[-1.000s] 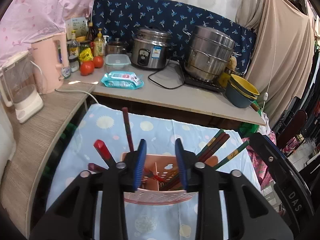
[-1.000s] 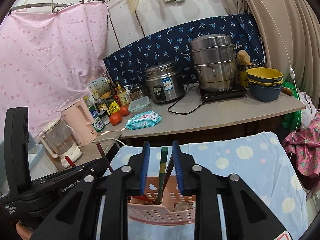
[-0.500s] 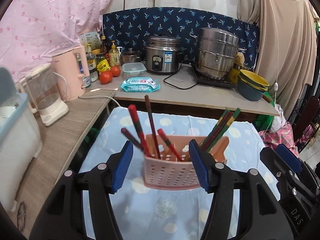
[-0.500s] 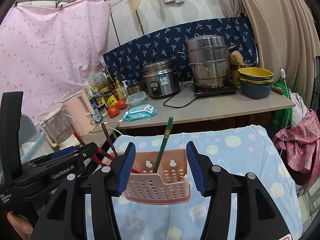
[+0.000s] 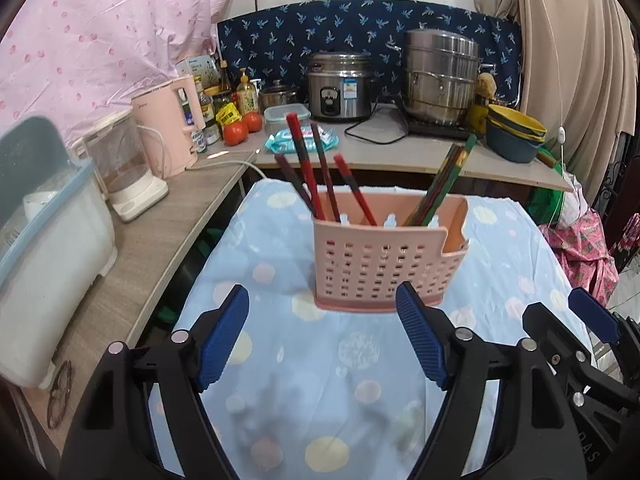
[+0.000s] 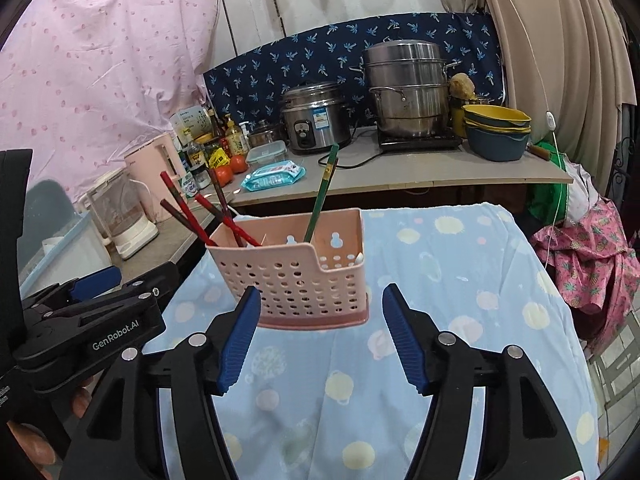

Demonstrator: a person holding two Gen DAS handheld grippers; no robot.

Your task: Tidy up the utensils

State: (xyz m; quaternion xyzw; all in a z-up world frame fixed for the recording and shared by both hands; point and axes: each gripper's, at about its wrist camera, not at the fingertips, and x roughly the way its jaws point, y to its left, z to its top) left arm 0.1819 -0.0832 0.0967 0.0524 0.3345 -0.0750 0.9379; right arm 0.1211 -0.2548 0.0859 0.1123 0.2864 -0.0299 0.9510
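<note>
Pink utensil basket (image 5: pixel 384 264) holding chopsticks (image 5: pixel 306 168) at frame centre; left gripper (image 5: pixel 322 340) and right gripper (image 6: pixel 320 336) spread wide, empty.

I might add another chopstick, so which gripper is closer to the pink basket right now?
Right, narrowly. The right gripper sits open just in front of the basket, its fingertips level with the base. The left gripper is also open, slightly further back from the basket.

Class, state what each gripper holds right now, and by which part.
Nothing is held: the left gripper and right gripper are both open, short of the basket.
</note>
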